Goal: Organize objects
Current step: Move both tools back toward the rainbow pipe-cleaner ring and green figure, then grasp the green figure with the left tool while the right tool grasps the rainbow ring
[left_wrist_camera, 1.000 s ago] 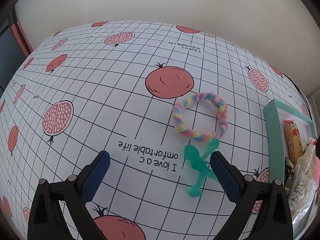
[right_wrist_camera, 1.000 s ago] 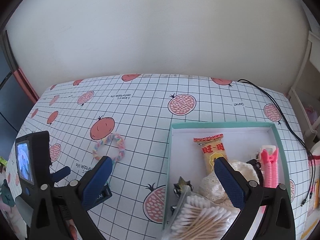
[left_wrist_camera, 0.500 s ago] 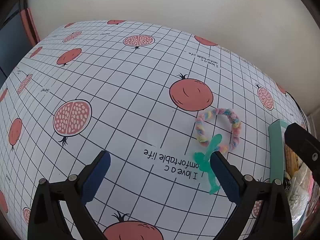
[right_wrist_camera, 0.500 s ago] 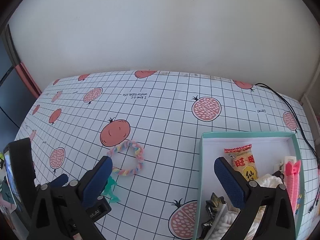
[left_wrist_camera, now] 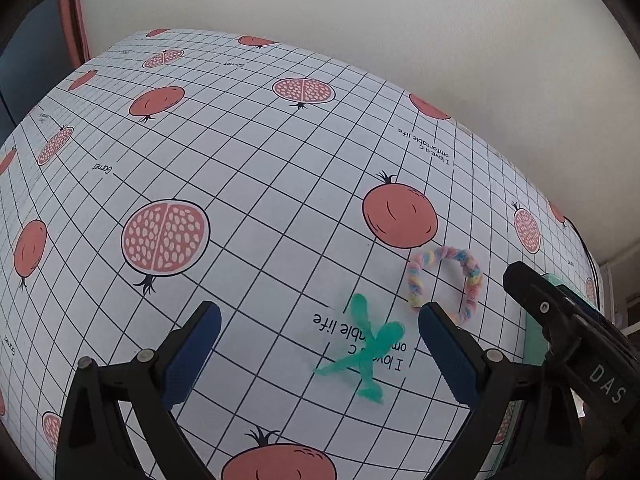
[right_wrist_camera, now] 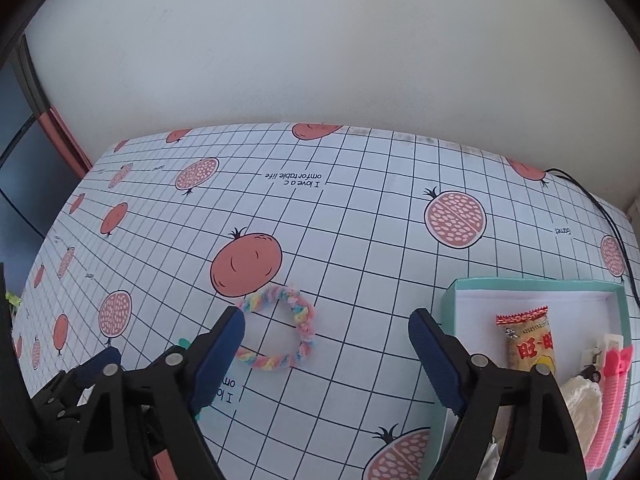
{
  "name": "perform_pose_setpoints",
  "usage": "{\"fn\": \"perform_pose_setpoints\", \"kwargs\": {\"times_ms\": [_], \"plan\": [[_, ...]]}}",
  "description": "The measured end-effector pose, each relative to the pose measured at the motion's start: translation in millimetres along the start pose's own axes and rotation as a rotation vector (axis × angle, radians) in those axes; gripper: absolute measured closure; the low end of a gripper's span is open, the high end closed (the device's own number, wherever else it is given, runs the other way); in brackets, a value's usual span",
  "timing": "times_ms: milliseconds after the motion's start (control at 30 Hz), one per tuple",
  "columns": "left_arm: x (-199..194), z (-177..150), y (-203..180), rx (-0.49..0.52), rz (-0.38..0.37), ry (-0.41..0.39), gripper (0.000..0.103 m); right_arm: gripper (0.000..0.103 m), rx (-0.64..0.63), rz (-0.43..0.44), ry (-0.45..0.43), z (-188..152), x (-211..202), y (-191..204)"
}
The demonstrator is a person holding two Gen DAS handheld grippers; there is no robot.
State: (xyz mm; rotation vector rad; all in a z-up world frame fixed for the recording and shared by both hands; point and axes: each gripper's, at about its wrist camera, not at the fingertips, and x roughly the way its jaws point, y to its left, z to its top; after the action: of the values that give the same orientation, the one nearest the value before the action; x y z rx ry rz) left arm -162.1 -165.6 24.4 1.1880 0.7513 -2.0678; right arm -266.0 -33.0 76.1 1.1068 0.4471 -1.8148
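A green X-shaped plastic piece lies on the pomegranate tablecloth, between the fingers of my open left gripper, nearer the right finger. A pastel twisted ring lies just beyond that right fingertip. In the right wrist view the same ring rests on the cloth just ahead of my open right gripper, close to its left fingertip. A teal box at the right holds a snack packet, a pink clip and a white pouch. Nothing is held.
The right gripper's body shows at the left wrist view's right edge, the left gripper's body at the other view's lower left. A black cable runs along the table's far right. A white wall stands behind the table.
Both grippers have swung left. The green piece and ring slid right then left in the left view; the ring now sits between the right gripper's fingers and the box has shifted right.
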Motion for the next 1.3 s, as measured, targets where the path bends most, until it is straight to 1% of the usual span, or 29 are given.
{"fn": "perform_pose_setpoints", "kwargs": {"times_ms": [133, 233, 467, 567, 600, 633, 667, 767, 867, 900, 967, 1033, 1100, 1167, 1233, 1300], "plan": [[5.4, -1.6, -2.8, 0.008, -0.011, 0.017, 0.004, 0.024, -0.012, -0.007, 0.014, -0.4, 6.8, 1.3], [10.4, -4.5, -8.9, 0.036, -0.010, 0.032, 0.004, 0.028, -0.026, -0.020, 0.031, -2.1, 13.8, 2.7], [17.9, -9.9, -17.6, 0.090, 0.019, 0.046, 0.004, 0.035, -0.047, -0.030, 0.076, -6.3, 29.9, 8.6], [21.4, -11.5, -18.8, 0.102, 0.032, 0.052, 0.005, 0.039, -0.056, -0.046, 0.096, -8.6, 36.6, 10.6], [22.4, -12.1, -19.4, 0.107, 0.037, 0.052, 0.005, 0.042, -0.059, -0.046, 0.101, -9.1, 38.5, 11.2], [23.5, -12.7, -20.1, 0.113, 0.042, 0.054, 0.008, 0.045, -0.062, -0.047, 0.105, -9.5, 40.4, 12.2], [24.2, -13.3, -21.0, 0.119, 0.049, 0.054, 0.008, 0.045, -0.064, -0.047, 0.108, -9.7, 42.1, 12.8], [24.0, -13.3, -23.3, 0.138, 0.069, 0.046, 0.014, 0.048, -0.073, -0.056, 0.122, -11.2, 46.8, 14.8], [23.6, -13.0, -23.6, 0.143, 0.067, 0.040, 0.016, 0.053, -0.087, -0.078, 0.120, -11.7, 48.5, 16.9], [23.6, -13.3, -24.2, 0.150, 0.069, 0.036, 0.019, 0.054, -0.092, -0.082, 0.121, -11.7, 48.7, 17.7], [22.9, -14.2, -25.7, 0.164, 0.071, 0.028, 0.022, 0.060, -0.098, -0.093, 0.121, -11.6, 48.5, 17.5], [23.8, -13.8, -28.1, 0.172, 0.073, 0.024, 0.025, 0.062, -0.094, -0.093, 0.120, -11.2, 48.9, 16.5], [24.0, -13.4, -28.2, 0.174, 0.071, 0.019, 0.027, 0.067, -0.094, -0.096, 0.119, -11.2, 48.4, 15.6], [22.9, -12.9, -27.4, 0.170, 0.070, 0.012, 0.031, 0.072, -0.088, -0.098, 0.119, -10.7, 48.3, 13.5], [21.9, -12.1, -24.9, 0.163, 0.073, 0.005, 0.039, 0.079, -0.080, -0.100, 0.118, -10.2, 48.1, 11.1], [20.8, -11.6, -21.8, 0.154, 0.073, -0.001, 0.044, 0.082, -0.077, -0.099, 0.119, -10.3, 47.3, 8.4]]}}
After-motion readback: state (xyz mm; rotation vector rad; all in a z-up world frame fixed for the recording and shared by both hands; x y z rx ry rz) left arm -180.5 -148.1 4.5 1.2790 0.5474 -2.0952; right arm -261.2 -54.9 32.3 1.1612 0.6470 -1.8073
